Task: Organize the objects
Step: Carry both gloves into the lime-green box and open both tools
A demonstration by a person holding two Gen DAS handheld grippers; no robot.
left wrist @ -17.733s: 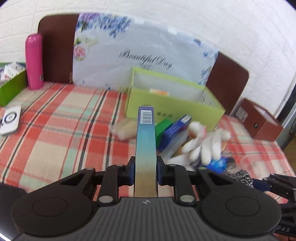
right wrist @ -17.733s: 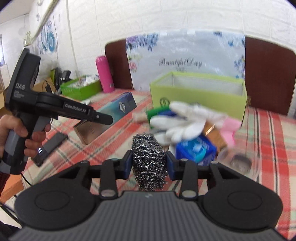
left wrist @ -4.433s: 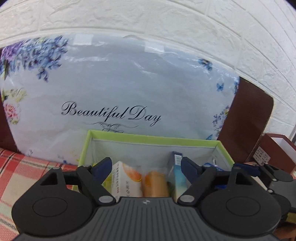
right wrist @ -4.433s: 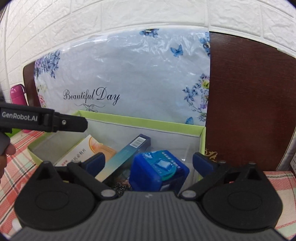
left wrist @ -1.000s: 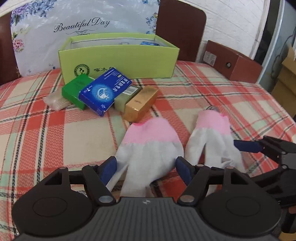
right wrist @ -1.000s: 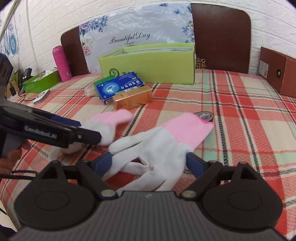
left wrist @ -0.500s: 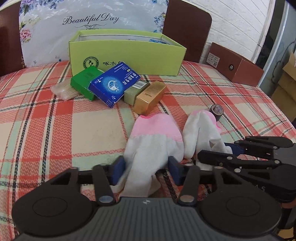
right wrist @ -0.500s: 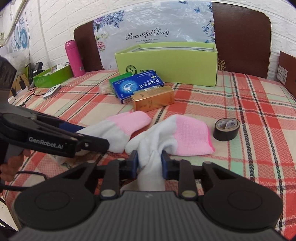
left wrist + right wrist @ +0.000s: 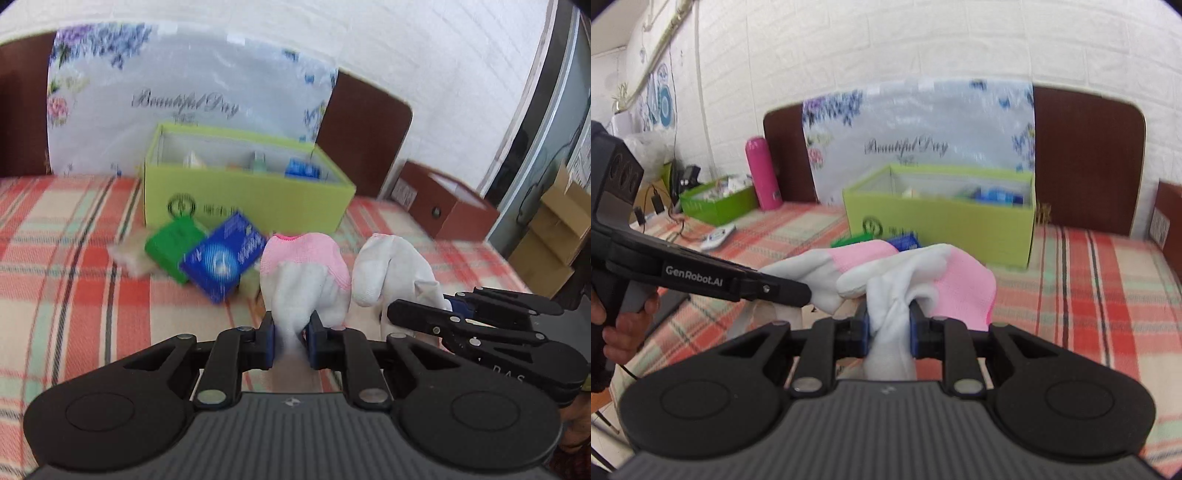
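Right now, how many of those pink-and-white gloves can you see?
2. One glove is pinched in the left gripper, whose jaws are closing; the other glove is in the shut right gripper. Others may be hidden.

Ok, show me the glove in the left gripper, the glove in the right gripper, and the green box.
Left glove (image 9: pixel 306 273): left wrist view, white palm below the pink cuff.
Right glove (image 9: pixel 964 284): right wrist view, pink cuff.
Green box (image 9: pixel 258 206): left wrist view, front wall.
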